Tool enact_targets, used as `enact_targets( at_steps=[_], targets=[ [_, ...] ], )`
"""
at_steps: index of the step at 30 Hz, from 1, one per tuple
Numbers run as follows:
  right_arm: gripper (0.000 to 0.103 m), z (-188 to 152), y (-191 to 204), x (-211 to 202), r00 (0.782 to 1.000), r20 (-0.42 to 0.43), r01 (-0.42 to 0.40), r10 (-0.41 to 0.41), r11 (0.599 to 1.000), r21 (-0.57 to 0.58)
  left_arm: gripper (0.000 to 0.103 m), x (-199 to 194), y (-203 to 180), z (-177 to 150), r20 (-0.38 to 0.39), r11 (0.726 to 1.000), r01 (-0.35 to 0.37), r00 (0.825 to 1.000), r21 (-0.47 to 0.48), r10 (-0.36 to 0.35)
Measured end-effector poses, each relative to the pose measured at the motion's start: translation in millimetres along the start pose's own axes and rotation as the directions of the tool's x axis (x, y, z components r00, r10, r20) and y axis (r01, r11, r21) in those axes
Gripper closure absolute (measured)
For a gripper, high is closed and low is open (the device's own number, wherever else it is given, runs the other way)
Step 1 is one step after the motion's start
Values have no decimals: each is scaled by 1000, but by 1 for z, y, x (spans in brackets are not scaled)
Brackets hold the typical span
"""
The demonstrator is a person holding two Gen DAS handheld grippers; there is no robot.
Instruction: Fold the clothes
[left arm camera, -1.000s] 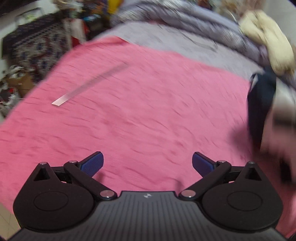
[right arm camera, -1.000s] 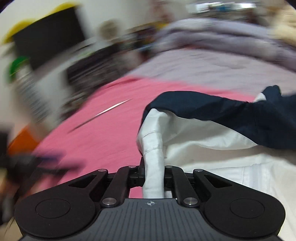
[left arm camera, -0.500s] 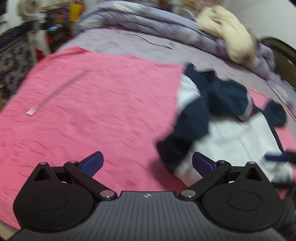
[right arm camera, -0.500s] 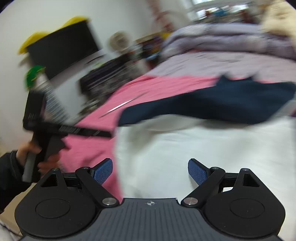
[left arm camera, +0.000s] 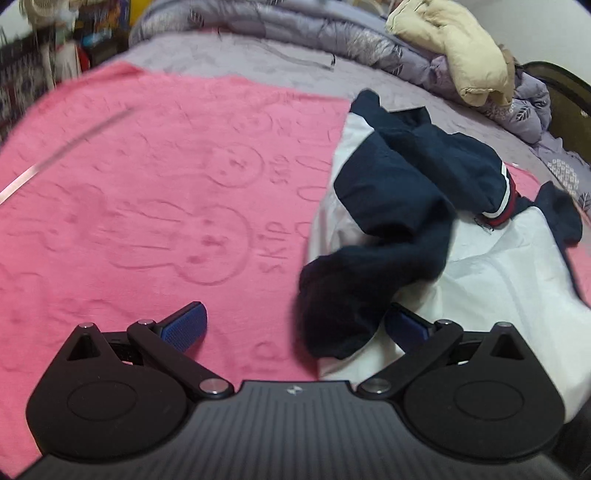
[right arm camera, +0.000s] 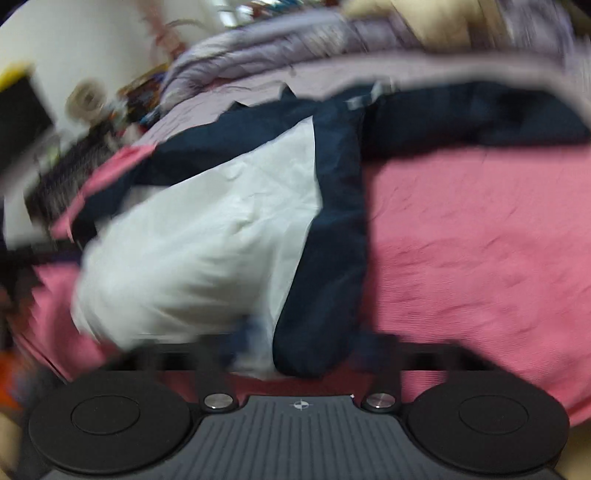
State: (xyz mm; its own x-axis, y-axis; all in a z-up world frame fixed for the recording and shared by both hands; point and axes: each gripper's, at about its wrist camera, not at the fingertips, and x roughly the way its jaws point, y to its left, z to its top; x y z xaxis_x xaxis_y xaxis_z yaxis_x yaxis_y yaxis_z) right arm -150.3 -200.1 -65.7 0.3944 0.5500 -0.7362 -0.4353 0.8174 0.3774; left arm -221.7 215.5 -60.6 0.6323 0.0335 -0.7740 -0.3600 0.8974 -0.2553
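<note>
Pink blanket (left arm camera: 155,206), embossed with rabbits, covers the bed and gives me a flat place to fold on; grey bedding (left arm camera: 280,33) and a cream jacket (left arm camera: 454,48) are heaped at 12 to 1 o'clock, out of the way. My left gripper (left arm camera: 295,325) hangs with its jaws spread wide and nothing between them, low over the blanket. The navy and white jacket (left arm camera: 406,206) lies crumpled from 1 to 4 o'clock in that view, a dark sleeve end lying just inside my right-hand pad (left arm camera: 406,326), so I judge a grab of that sleeve is close. In the right wrist view motion blur smears my right gripper (right arm camera: 299,350); I cannot tell whether it is closed or apart. The jacket's navy strip reaches down to it at 6 o'clock. Folding has not begun: the garment needs spreading flat first.
</note>
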Motion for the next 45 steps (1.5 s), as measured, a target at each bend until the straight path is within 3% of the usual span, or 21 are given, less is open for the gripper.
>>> enact_targets(
  at_steps=[1,4,5,6,7,9,13,15,18,22,24,27,29,31,32,34,36,37,40,43,45],
  targets=[
    [74,13,7,1,1000,26,7,-8,1000,17,12,-1,-3,11,10,999,27,1000,-24,-26],
    [72,61,19,-6,984,180,10,-11,1000,7,12,-7,-10,51,86,996,35,996,-82,-28],
    [67,78,14,-5,976,216,23,-33,999,50,12,-8,-13,64,104,996,8,995,-93,2],
    [50,95,9,-4,966,251,34,-56,995,93,12,-9,-14,72,113,995,-28,993,-96,39],
    [39,110,4,-4,958,275,50,-83,991,126,12,-11,-15,79,120,993,-66,990,-97,77],
    [39,124,-4,-7,958,249,118,-141,987,107,11,-23,-12,79,136,994,-96,985,-49,102],
    [21,84,-1,-30,981,188,78,-46,983,-165,3,-55,1,34,154,994,-59,987,92,44],
    [23,53,14,-29,996,84,65,-41,947,-315,3,-64,3,6,123,989,-45,992,138,28],
    [30,15,50,-25,1000,-28,-6,-9,866,-500,3,-73,-4,-22,94,979,-48,995,198,30],
    [30,18,93,-1,998,-61,-57,24,790,-611,3,-84,-16,-32,124,971,-79,991,226,52],
    [31,36,108,28,999,-47,-28,-1,792,-610,3,-92,-23,-37,141,967,-76,989,242,42],
    [55,73,120,83,992,5,109,-124,845,-524,3,-102,-43,-52,134,944,22,988,328,-69],
    [59,104,114,114,988,6,142,-154,897,-417,3,-101,-64,-66,100,911,93,984,401,-145],
    [59,129,107,134,983,0,173,-184,924,-340,3,-89,-91,-81,41,864,159,978,477,-203],
    [59,136,104,135,982,5,179,-187,930,-320,3,-80,-105,-86,25,843,160,979,513,-201],
    [57,145,98,125,985,25,168,-168,942,-290,3,-57,-128,-86,49,815,83,990,573,-135],
    [50,143,88,90,990,95,129,-106,950,-283,3,-38,-133,-69,65,833,63,991,550,-118],
    [42,140,82,72,988,132,114,-79,953,-282,3,-31,-131,-54,64,855,88,988,511,-140],
    [36,120,63,8,965,257,122,-44,948,-295,3,-15,-119,-3,71,912,148,979,382,-189],
    [35,93,56,-27,967,255,99,-7,932,-348,3,5,-110,44,87,946,132,983,296,-164],
    [33,72,62,-27,981,192,85,-4,906,-414,4,22,-110,64,68,954,110,989,280,-134]
  ],
)
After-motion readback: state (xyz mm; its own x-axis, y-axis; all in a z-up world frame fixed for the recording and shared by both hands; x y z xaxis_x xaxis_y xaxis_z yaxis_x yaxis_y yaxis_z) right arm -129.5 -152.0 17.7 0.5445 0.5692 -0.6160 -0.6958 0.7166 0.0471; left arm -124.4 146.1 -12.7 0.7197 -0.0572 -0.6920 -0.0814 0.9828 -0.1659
